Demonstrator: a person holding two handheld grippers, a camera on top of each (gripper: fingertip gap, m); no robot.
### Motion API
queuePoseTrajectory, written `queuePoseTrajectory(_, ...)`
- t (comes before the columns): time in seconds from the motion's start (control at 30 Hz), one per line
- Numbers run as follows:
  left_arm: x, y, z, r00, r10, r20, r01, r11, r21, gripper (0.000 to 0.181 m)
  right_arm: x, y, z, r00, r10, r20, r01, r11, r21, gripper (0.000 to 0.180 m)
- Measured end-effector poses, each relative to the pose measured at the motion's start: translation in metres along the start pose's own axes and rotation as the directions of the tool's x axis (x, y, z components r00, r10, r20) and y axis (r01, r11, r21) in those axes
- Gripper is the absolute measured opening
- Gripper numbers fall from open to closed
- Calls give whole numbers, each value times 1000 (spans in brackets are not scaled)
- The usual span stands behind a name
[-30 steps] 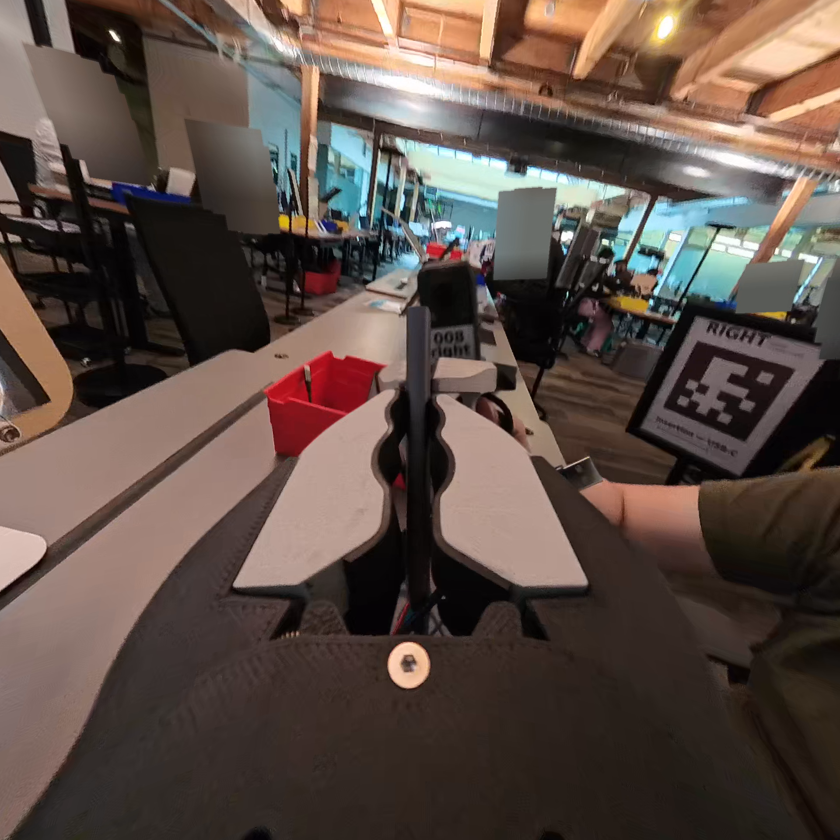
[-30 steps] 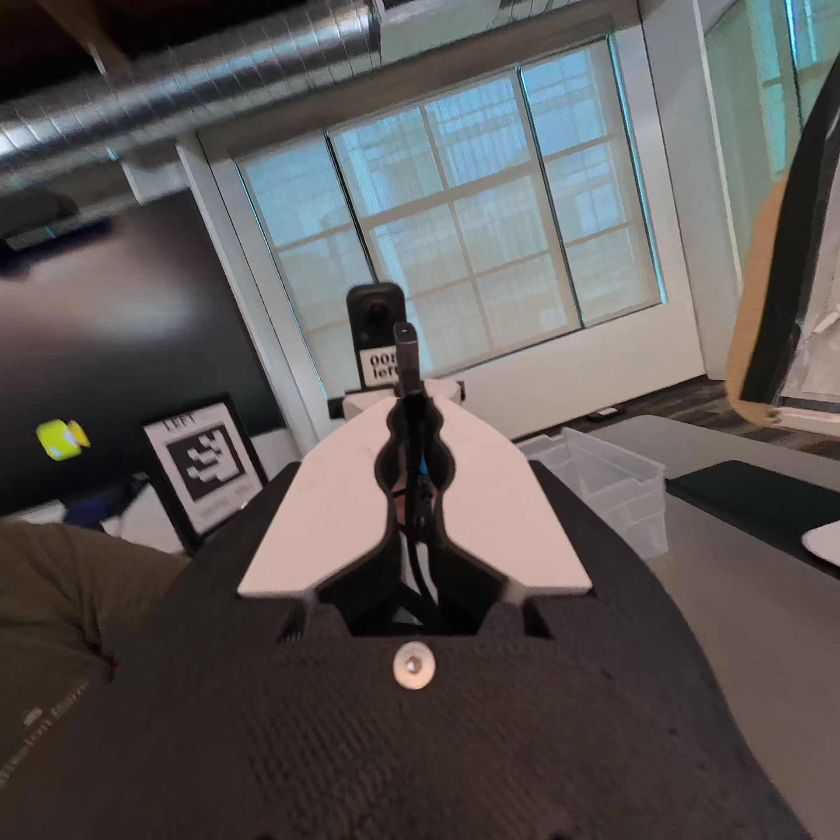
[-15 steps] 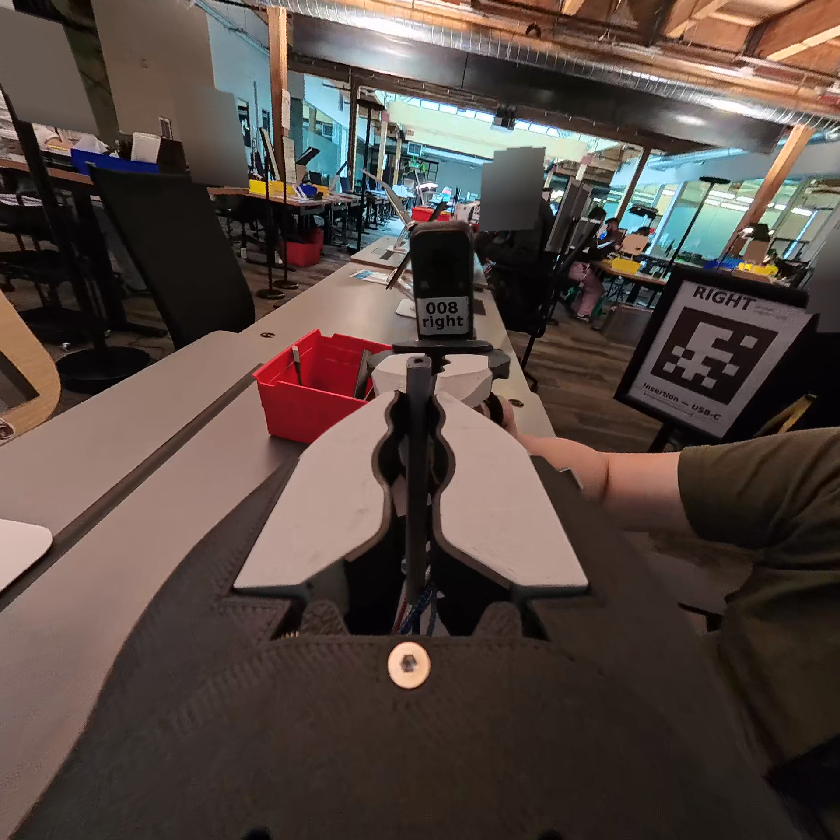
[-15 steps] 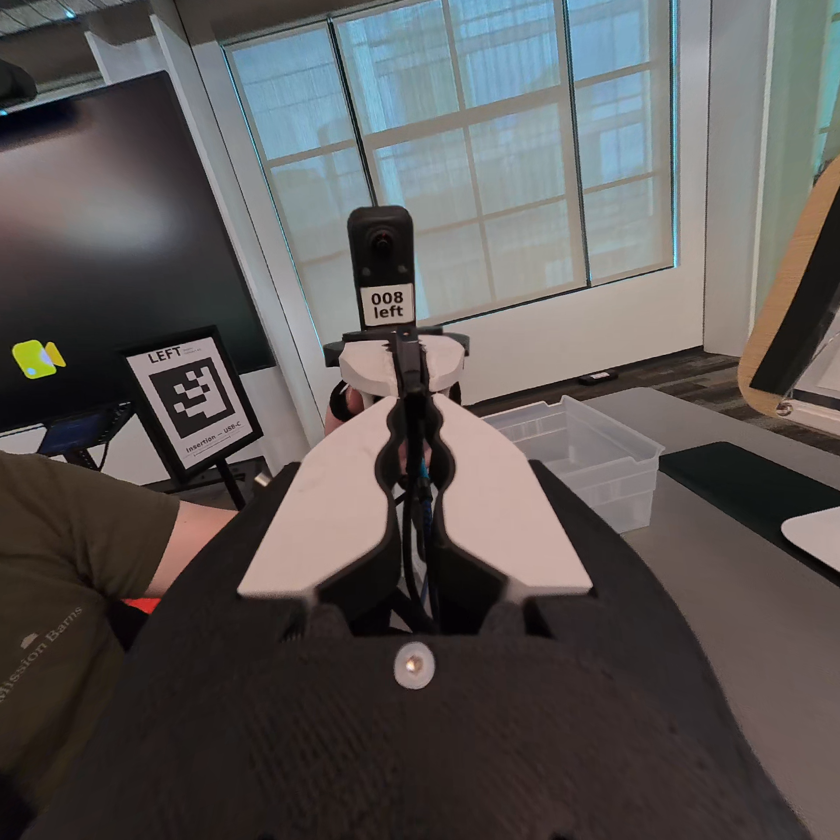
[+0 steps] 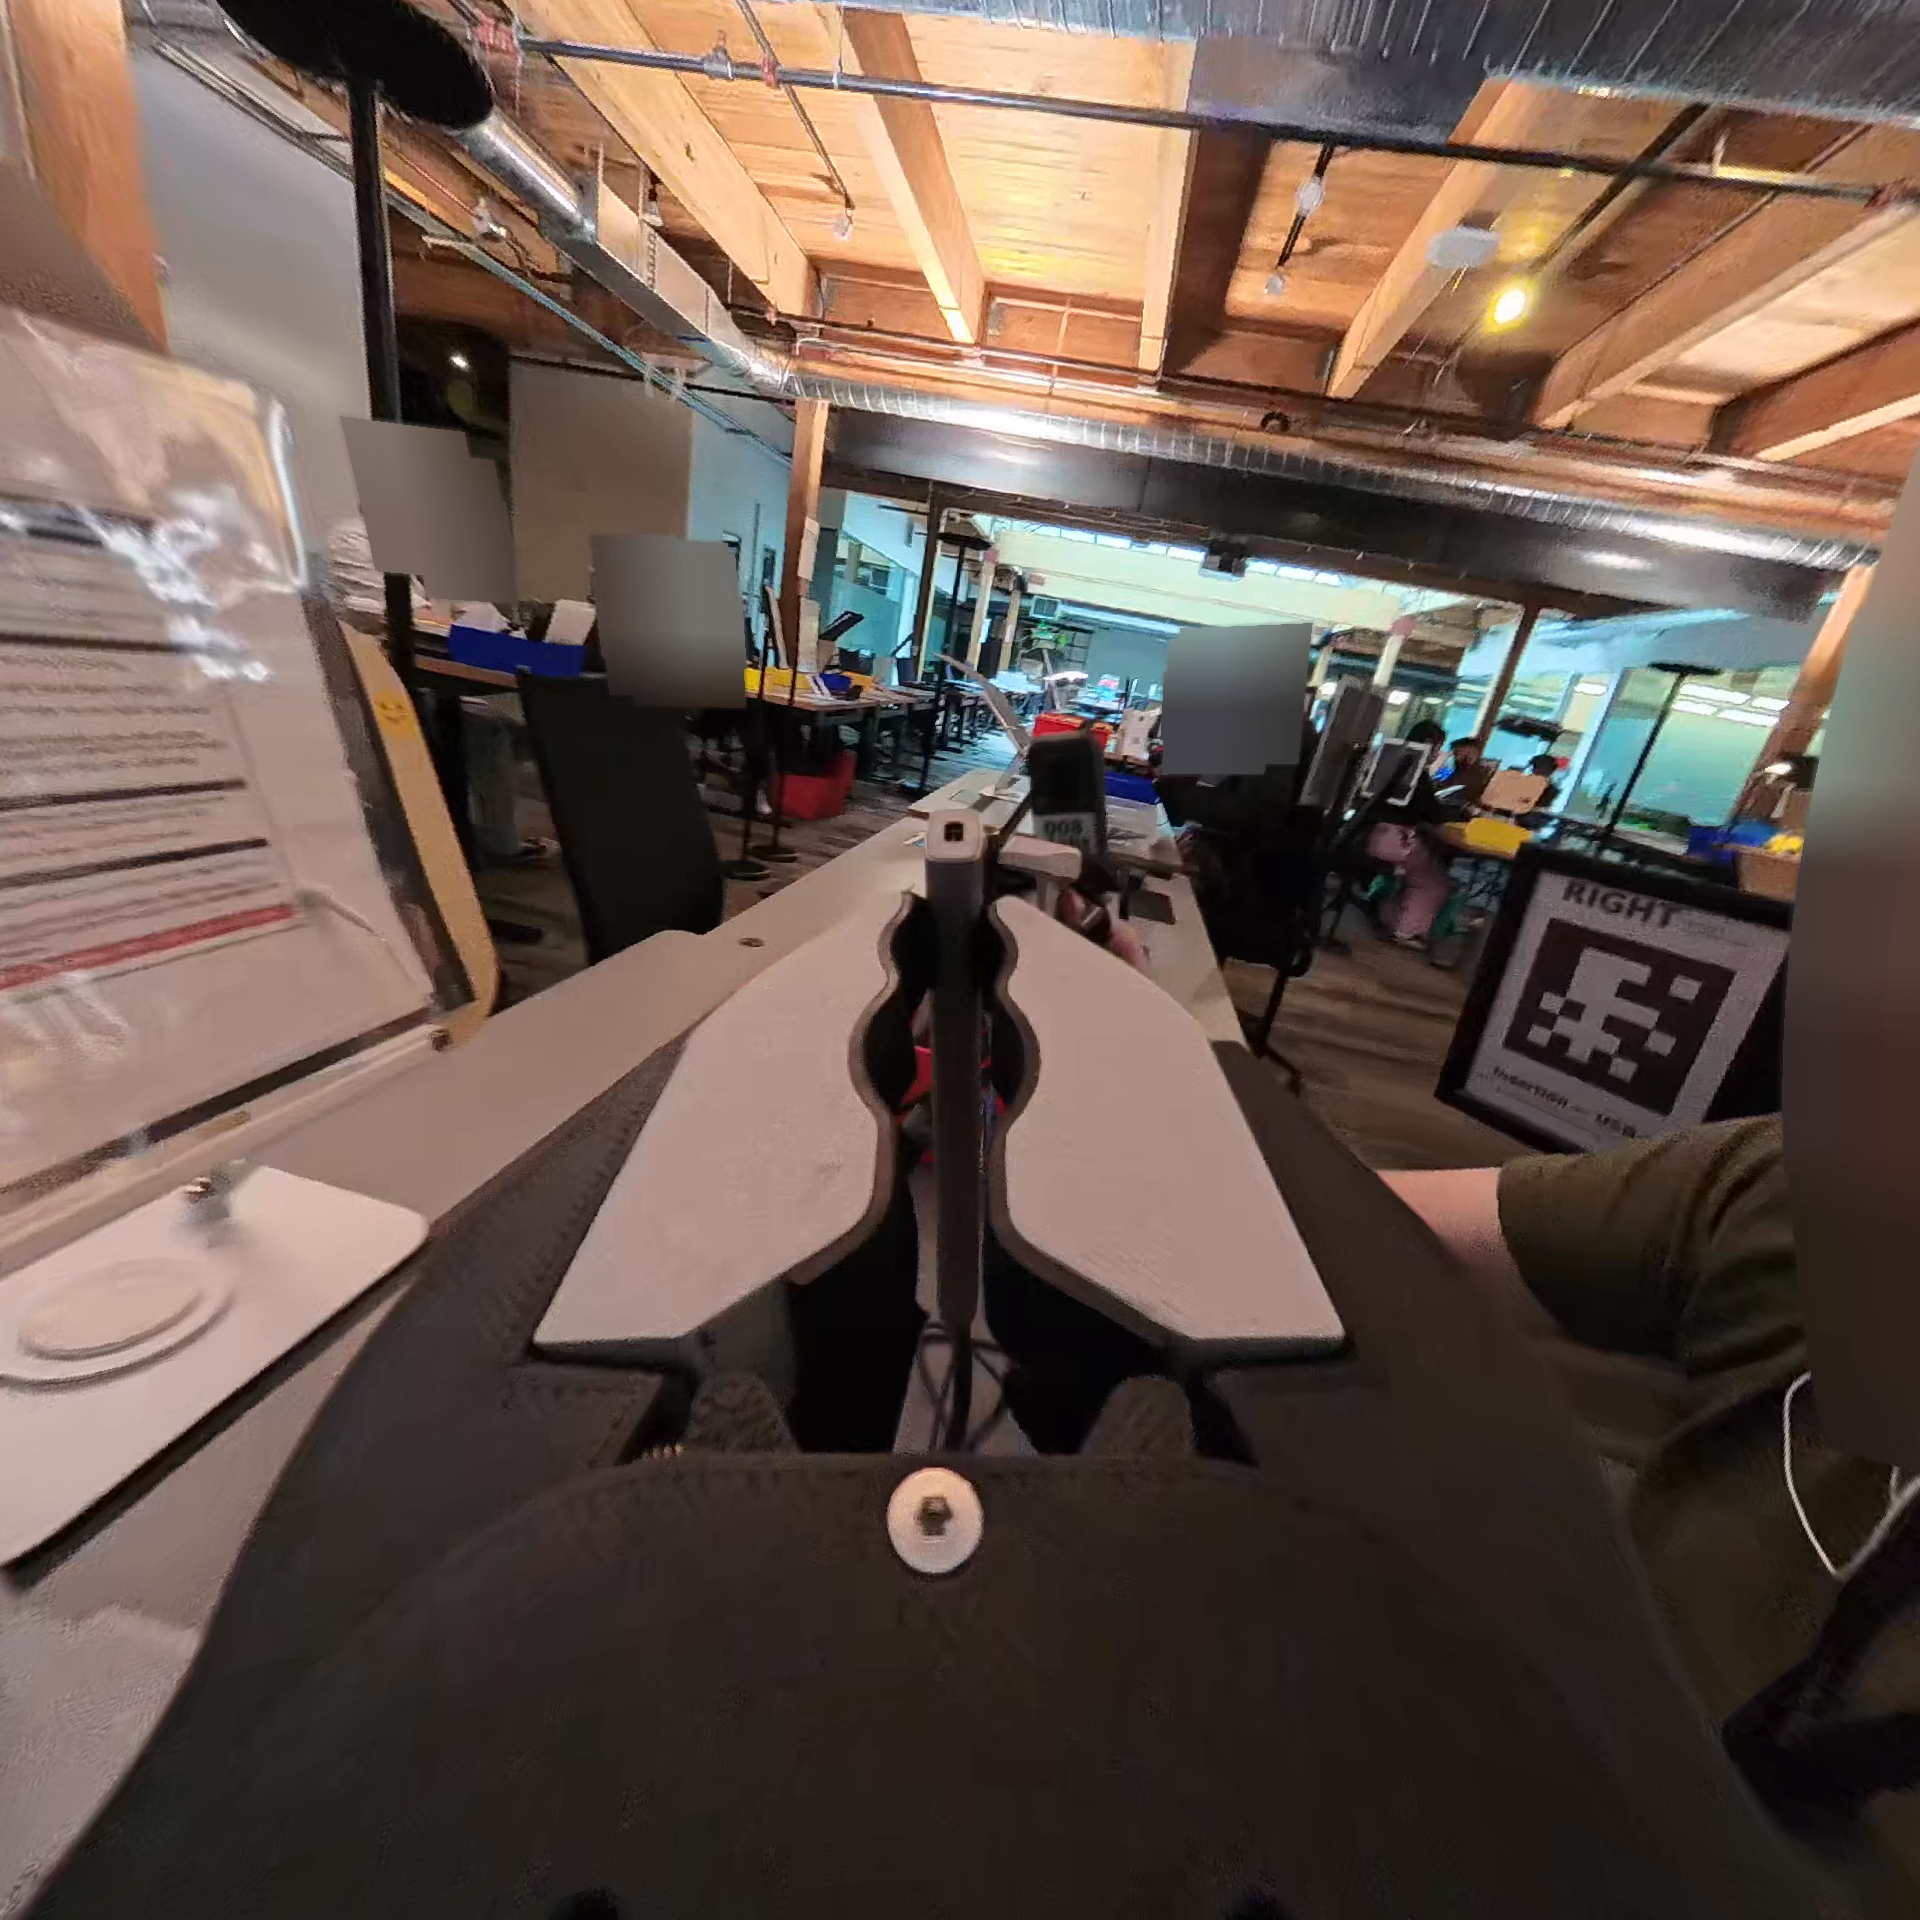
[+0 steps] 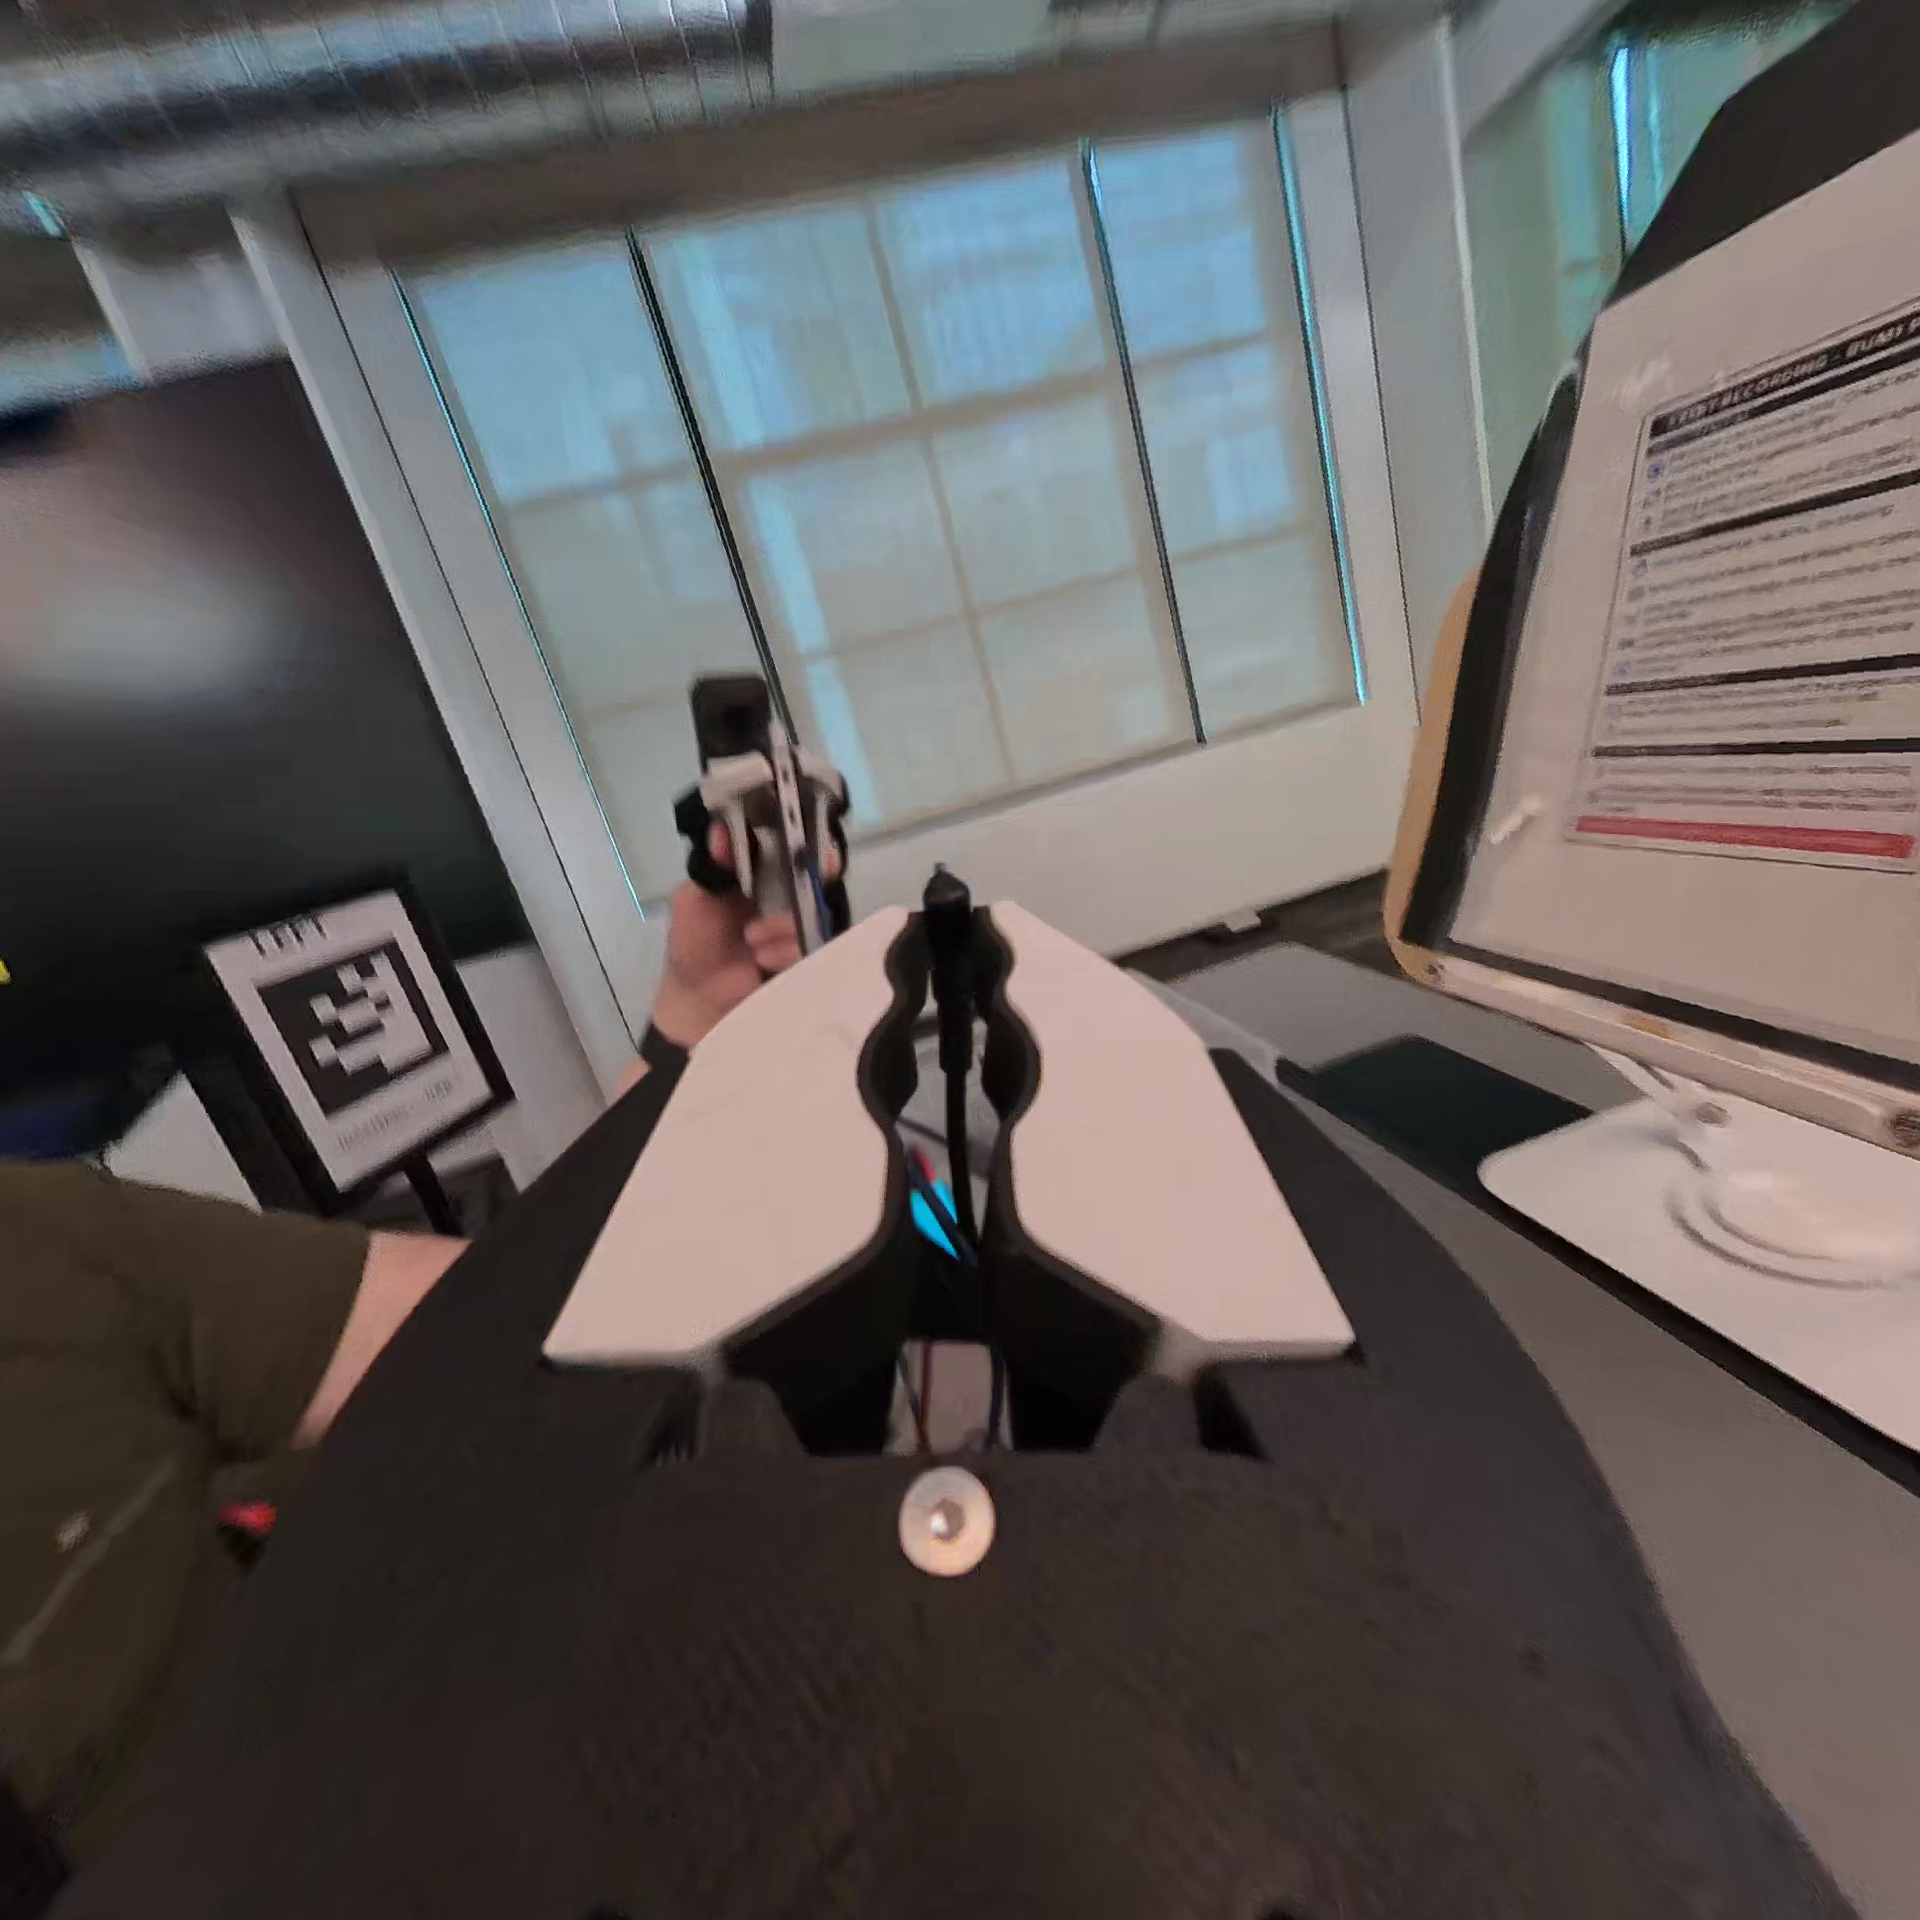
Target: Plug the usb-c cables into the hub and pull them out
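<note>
Left gripper point(image 5: 954, 914): both white fingers closed edge-on against the grey hub point(image 5: 954, 997), a slim bar that stands upright between them, its port end projecting just past the fingertips. Thin wires hang from the hub's lower end into the gripper body. Right gripper point(image 6: 951, 920): fingers clamped on the black usb-c cable point(image 6: 956, 1023), the plug pointing forward beyond the tips and the cord trailing back between the fingers. Plug and hub are apart; the two grippers face each other above the grey table point(image 5: 582, 1049), each visible farther off in the other's view. A framed instruction sheet point(image 6: 1756, 665) on a white stand flanks them. Marker boards point(image 5: 1605, 1013) stand beyond the table edge.
</note>
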State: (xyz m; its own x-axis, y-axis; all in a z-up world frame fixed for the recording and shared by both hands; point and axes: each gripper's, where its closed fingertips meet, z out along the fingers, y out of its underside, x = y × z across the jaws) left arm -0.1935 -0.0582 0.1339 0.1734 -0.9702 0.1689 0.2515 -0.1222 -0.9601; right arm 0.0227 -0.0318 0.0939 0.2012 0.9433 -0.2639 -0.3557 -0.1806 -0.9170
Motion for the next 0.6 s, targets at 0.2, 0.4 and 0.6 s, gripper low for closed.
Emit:
queuePoseTrajectory(0.2,21,-19,-10,999,41,-5,-41,998,48,9,-11,-44,-33,985,-131,-110,133,991,14,8)
queuePoseTrajectory(0.4,28,-29,-14,999,32,-27,-29,994,103,9,-5,-45,-66,946,-225,-232,187,967,-175,8)
queuePoseTrajectory(0.6,27,-30,-11,1000,8,-30,-4,992,127,9,6,14,-54,965,-232,-123,153,879,-451,8)
